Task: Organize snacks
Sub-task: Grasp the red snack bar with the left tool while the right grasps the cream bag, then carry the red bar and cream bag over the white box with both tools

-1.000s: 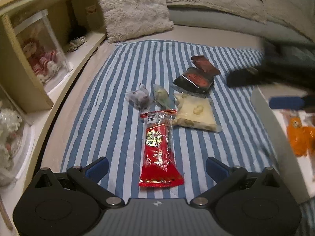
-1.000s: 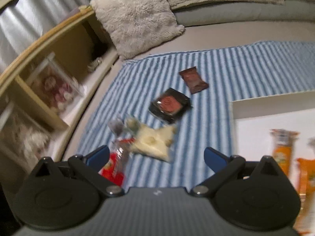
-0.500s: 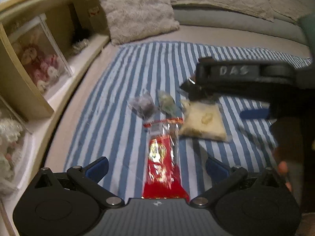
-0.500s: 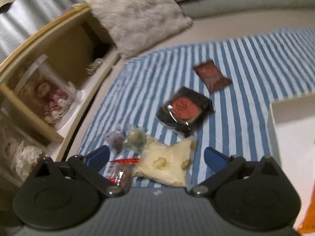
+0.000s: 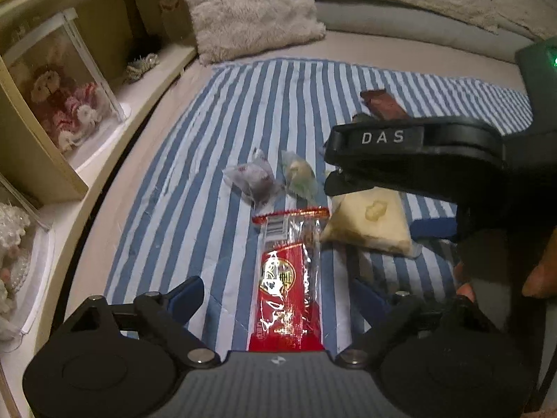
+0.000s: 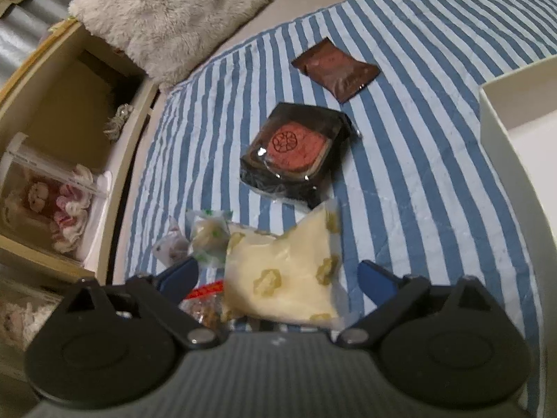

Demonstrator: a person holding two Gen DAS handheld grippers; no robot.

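A red snack packet (image 5: 289, 278) lies lengthwise on the striped cloth (image 5: 216, 139), between the fingers of my left gripper (image 5: 278, 292). Its jaws are closing, and the pads stand clear of the packet. A pale cream packet (image 6: 282, 271) lies between the fingers of my right gripper (image 6: 278, 275), whose jaws are also closing without touching it. From the left wrist, the right gripper's black body (image 5: 414, 139) hangs over the cream packet (image 5: 369, 223). Two small wrapped sweets (image 5: 254, 181) (image 5: 299, 174) lie beyond the red packet. Further off are a black packet with a red cake (image 6: 296, 149) and a brown packet (image 6: 337, 69).
A white box (image 6: 515, 122) stands on the cloth at the right. A wooden shelf (image 5: 45, 160) with boxed dolls (image 5: 62, 97) runs along the left. A fluffy pillow (image 5: 250, 10) lies at the far edge of the cloth. A hand (image 5: 536, 271) holds the right gripper.
My right gripper has come down and in from the right over the cream packet. My left gripper has edged forward over the red packet. Both pairs of fingers have narrowed a little.
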